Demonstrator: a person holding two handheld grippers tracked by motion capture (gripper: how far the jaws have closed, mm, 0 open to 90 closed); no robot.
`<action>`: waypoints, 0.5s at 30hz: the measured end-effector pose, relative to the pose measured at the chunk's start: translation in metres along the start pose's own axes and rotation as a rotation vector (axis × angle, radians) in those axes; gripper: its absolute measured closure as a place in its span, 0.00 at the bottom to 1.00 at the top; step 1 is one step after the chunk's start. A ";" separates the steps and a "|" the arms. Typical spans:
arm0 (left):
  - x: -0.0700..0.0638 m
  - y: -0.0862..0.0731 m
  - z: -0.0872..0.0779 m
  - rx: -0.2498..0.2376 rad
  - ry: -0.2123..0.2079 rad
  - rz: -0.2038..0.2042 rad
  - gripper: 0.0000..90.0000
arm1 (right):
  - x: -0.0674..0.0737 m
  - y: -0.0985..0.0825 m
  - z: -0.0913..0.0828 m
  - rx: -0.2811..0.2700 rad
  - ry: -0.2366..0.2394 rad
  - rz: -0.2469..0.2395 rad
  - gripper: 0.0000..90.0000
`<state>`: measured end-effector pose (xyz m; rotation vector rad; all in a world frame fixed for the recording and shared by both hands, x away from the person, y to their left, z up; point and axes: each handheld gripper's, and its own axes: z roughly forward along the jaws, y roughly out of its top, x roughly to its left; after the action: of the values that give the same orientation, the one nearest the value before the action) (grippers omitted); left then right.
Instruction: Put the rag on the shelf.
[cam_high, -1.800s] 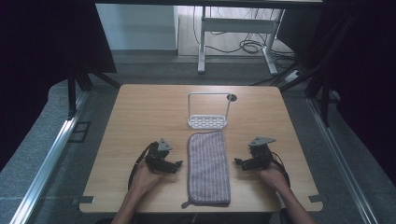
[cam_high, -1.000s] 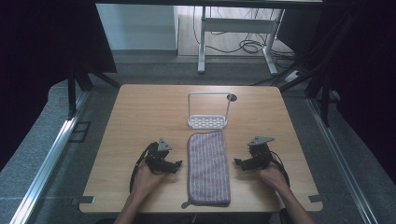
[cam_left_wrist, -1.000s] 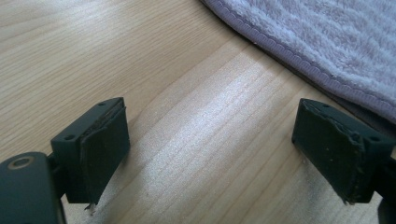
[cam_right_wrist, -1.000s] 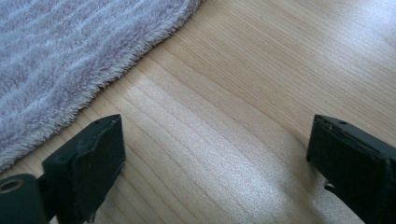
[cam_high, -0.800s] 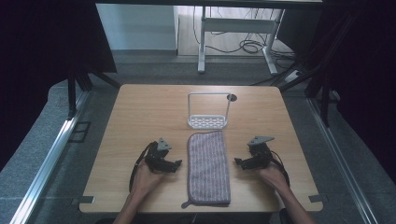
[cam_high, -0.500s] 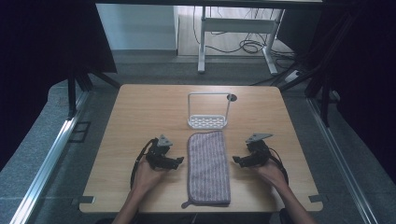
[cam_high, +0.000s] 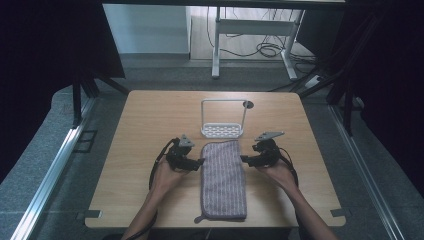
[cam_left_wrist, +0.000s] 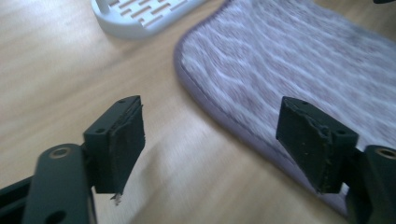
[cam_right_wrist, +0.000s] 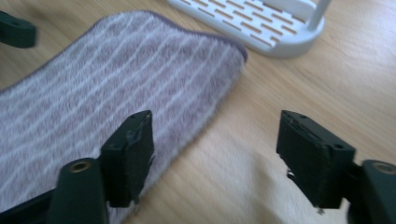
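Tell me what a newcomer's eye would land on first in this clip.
A long purple-grey striped towel lies flat at the middle of the wooden table, with the left gripper and right gripper flanking its far end, jaws open. Just beyond it stands a white slotted plastic rack with a tall hoop handle.

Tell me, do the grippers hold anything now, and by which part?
Nothing is held. The left gripper and right gripper are both open, one at each long edge of the towel.

A wooden table (cam_high: 145, 125) fills the middle of the frame on grey carpet (cam_high: 165, 70). At top centre stand white desk legs (cam_high: 216, 45) with cables (cam_high: 265, 49) beside them. A metal rail (cam_high: 50, 170) crosses the lower left.
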<state>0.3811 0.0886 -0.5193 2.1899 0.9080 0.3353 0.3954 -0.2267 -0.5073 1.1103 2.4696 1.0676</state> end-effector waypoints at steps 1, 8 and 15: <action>0.001 0.002 0.004 0.004 0.004 0.006 0.30 | 0.000 0.003 0.003 -0.002 0.001 -0.003 0.34; 0.012 0.017 0.023 -0.014 0.023 0.012 0.37 | 0.000 0.017 0.023 0.008 0.000 0.000 0.47; 0.015 0.021 0.048 0.021 -0.013 0.006 0.36 | -0.005 0.018 0.040 0.024 -0.008 0.026 0.50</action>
<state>0.4256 0.0639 -0.5384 2.2124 0.9014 0.3148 0.4281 -0.2012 -0.5235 1.1550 2.4747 1.0414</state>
